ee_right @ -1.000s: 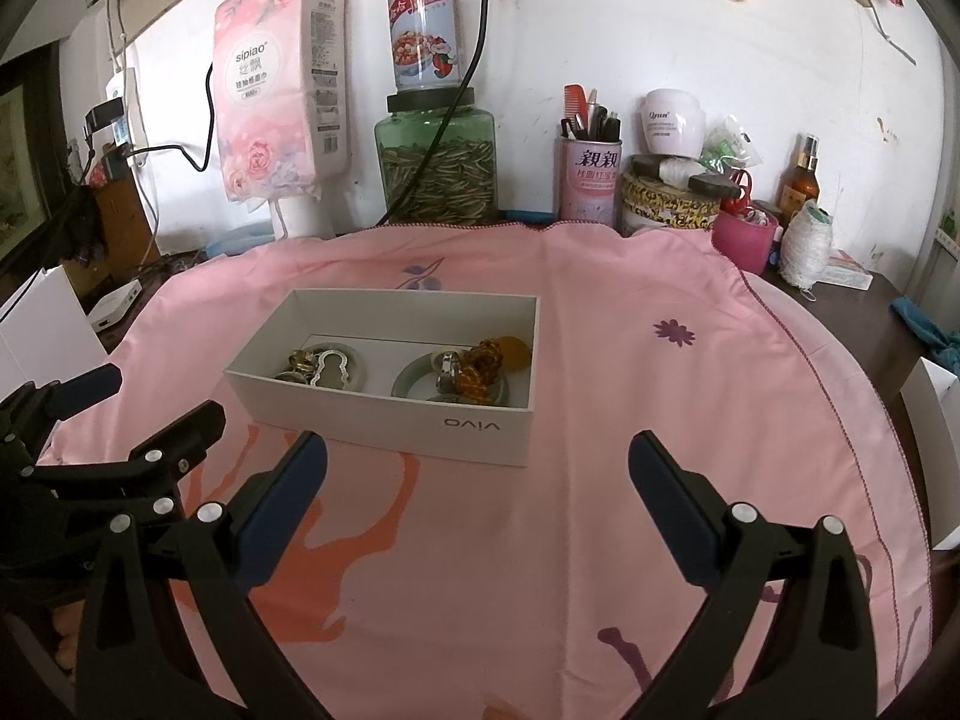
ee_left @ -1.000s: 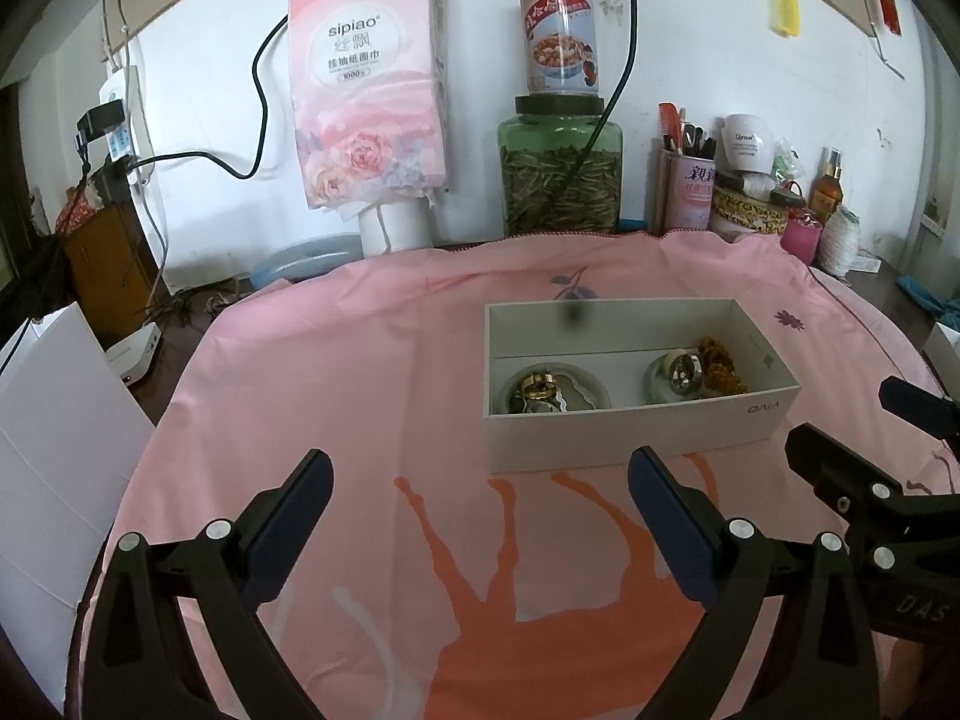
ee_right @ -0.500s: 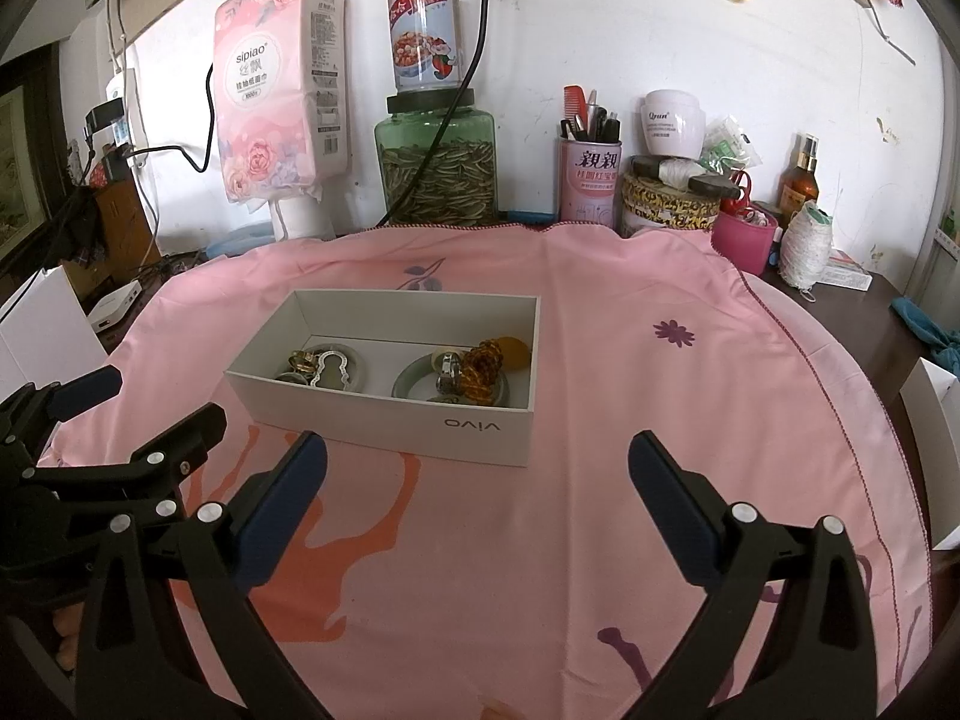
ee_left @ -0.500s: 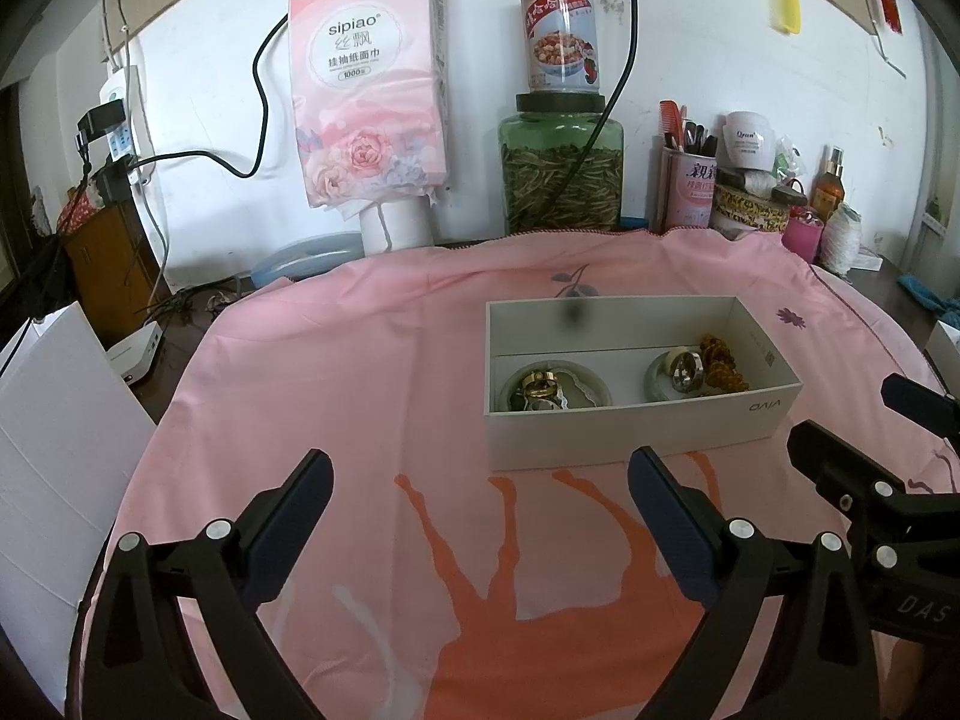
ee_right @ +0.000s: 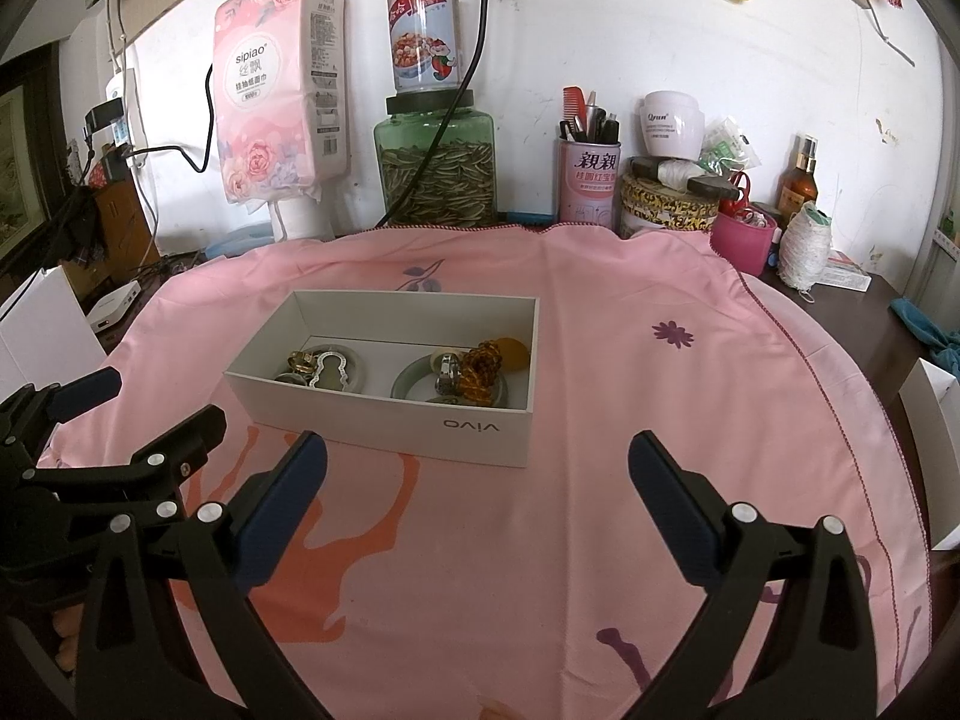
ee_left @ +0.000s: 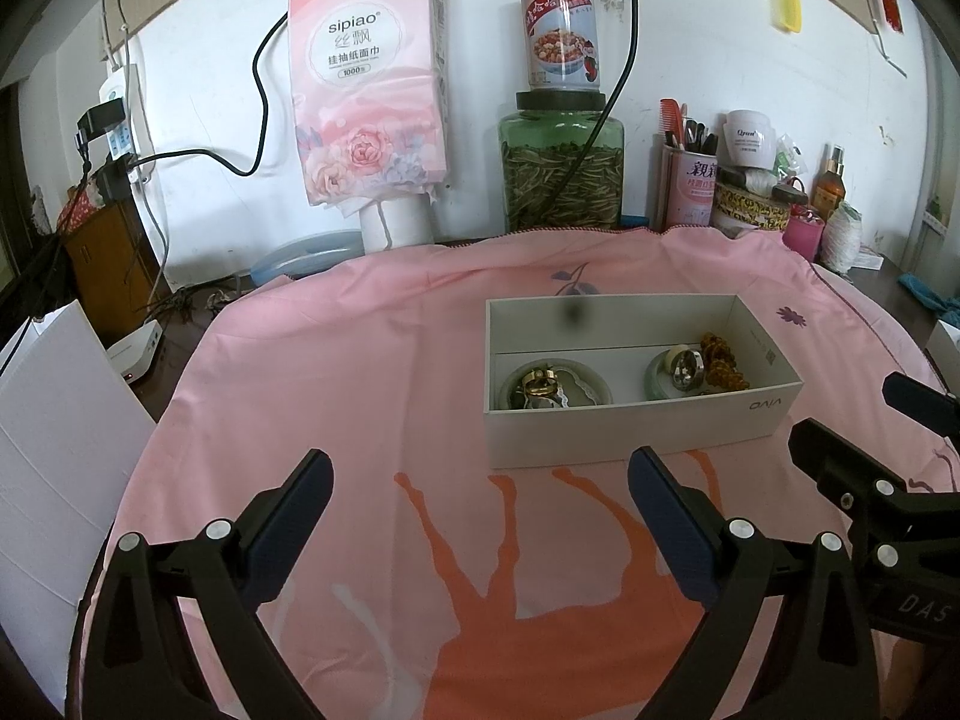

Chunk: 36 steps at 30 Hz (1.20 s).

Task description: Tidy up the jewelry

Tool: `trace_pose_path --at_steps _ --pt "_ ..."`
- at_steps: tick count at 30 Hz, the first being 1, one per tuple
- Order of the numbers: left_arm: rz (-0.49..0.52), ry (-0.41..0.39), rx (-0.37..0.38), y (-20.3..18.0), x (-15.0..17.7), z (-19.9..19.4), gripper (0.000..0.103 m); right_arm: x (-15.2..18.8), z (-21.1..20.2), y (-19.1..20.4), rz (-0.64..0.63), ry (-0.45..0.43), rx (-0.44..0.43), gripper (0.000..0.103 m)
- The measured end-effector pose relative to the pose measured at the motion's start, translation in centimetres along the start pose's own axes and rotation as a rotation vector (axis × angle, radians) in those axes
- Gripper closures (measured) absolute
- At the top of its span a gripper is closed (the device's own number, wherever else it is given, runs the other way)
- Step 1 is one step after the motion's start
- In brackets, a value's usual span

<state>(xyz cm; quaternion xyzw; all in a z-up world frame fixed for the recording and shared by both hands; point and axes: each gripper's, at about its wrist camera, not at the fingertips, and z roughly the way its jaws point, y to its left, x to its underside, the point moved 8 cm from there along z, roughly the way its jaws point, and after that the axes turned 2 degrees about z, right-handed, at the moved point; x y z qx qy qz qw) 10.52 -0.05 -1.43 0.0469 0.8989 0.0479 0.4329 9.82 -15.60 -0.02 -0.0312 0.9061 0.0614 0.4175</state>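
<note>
A white vivo box (ee_left: 636, 432) (ee_right: 420, 426) sits open on the pink cloth. In it lie two pale green bangles, a gold ring (ee_left: 538, 384) (ee_right: 300, 362), a white scalloped piece (ee_right: 332, 369), a silver ring (ee_left: 686, 367) (ee_right: 447, 373) and an amber bead bracelet (ee_left: 723, 363) (ee_right: 483, 369). My left gripper (ee_left: 480, 516) is open and empty, near the box's front left. My right gripper (ee_right: 478, 492) is open and empty, in front of the box's right end. Each gripper shows at the edge of the other's view.
Against the back wall stand a hanging tissue pack (ee_left: 369, 78), a green jar of seeds (ee_left: 561, 177) with a can on top, a pink pen tin (ee_right: 588, 183), jars, a bottle and a thread spool (ee_right: 804, 246). A white board (ee_left: 54, 450) stands at left.
Both grippers stay open and almost still; the left view has shifted only slightly. The jewelry in the box has not moved.
</note>
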Motion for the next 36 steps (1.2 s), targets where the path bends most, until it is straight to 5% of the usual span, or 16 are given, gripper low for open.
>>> trace_pose_path --at_steps 36 --pt "-0.001 0.021 -0.003 0.03 0.36 0.21 0.006 0.19 0.23 -0.27 0.015 0.003 0.005 0.007"
